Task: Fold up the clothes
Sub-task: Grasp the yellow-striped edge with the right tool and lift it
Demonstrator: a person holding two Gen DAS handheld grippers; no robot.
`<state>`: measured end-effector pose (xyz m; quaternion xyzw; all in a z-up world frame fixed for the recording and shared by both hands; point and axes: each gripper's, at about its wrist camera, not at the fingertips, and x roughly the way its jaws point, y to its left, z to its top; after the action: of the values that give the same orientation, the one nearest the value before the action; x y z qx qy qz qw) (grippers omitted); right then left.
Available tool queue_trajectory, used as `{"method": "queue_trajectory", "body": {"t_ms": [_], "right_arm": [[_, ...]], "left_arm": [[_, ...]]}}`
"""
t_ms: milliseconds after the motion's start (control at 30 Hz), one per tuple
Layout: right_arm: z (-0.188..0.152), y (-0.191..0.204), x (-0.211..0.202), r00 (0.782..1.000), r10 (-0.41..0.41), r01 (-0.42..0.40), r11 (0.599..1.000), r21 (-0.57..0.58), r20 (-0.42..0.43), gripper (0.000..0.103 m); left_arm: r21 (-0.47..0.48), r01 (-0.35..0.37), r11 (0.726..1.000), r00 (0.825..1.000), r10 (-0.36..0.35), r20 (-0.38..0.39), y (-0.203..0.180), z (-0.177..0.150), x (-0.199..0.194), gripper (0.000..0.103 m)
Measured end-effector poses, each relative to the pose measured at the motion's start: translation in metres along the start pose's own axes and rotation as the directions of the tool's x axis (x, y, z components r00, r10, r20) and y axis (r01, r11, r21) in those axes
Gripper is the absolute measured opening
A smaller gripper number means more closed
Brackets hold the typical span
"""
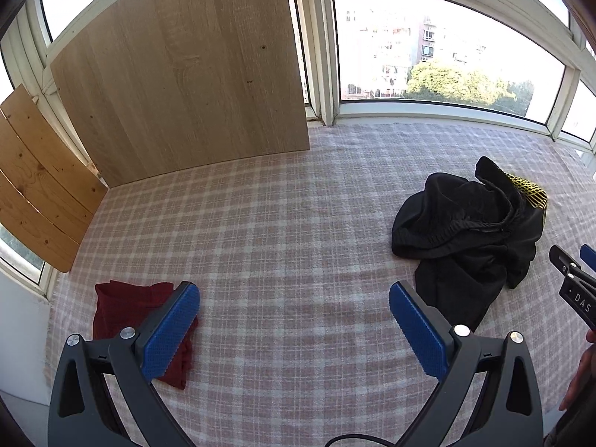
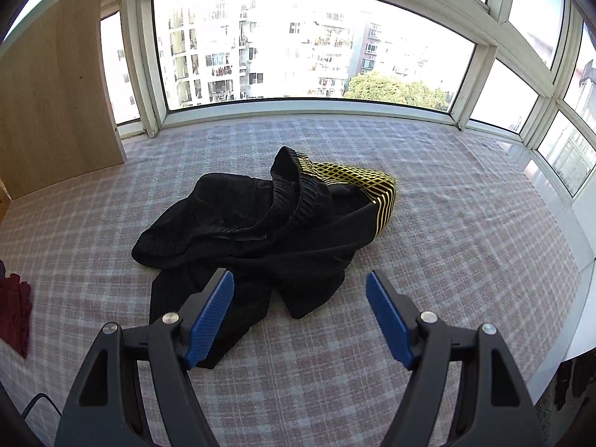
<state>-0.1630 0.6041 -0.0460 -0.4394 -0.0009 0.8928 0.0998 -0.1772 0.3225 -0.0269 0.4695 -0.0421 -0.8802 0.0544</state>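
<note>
A crumpled black garment [image 2: 260, 223] with a yellow-and-black patterned part [image 2: 357, 178] lies in a heap on the pink checked cloth [image 2: 447, 223]. It also shows in the left wrist view [image 1: 469, 231] at the right. A folded dark red garment [image 1: 126, 316] lies at the left; its edge shows in the right wrist view [image 2: 15, 309]. My left gripper [image 1: 294, 320] is open and empty above bare cloth, between the two garments. My right gripper [image 2: 300, 309] is open and empty, just above the black garment's near edge. It also shows at the right edge of the left wrist view [image 1: 575, 260].
A light wooden board [image 1: 178, 74] leans against the window at the back left, with a slatted wooden panel [image 1: 33, 178] further left. Windows [image 2: 298, 44] run along the far edge and right side of the cloth.
</note>
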Motion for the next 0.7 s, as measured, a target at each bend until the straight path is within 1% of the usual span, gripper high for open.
{"method": "queue_trajectory", "body": {"t_ms": [100,200,367,533,700], "right_arm": [[0.008,-0.016,0.018,1.0,0.015,-0.015,1.0,-0.002,-0.016,0.073],[0.013,-0.03,0.034,0.999,0.028,-0.029,1.0,-0.011,-0.024,0.073],[0.028,-0.043,0.06,0.999,0.041,-0.042,0.999,-0.02,-0.035,0.073],[0.048,-0.042,0.089,0.998,0.048,-0.05,0.997,-0.05,-0.047,0.073],[0.074,-0.027,0.118,0.997,0.058,-0.064,0.994,-0.091,-0.059,0.073]], "left_arm": [[-0.005,0.002,1.0,1.0,-0.002,-0.01,-0.025,0.006,0.008,0.102],[0.01,0.011,1.0,0.999,-0.011,-0.031,-0.05,0.011,0.021,0.102],[0.024,0.026,0.999,0.998,-0.025,-0.056,-0.085,0.021,0.046,0.102],[0.01,0.045,0.999,0.995,-0.044,-0.091,-0.107,0.031,0.08,0.102],[-0.015,0.077,0.997,0.987,-0.078,-0.143,-0.121,0.039,0.117,0.102]]}}
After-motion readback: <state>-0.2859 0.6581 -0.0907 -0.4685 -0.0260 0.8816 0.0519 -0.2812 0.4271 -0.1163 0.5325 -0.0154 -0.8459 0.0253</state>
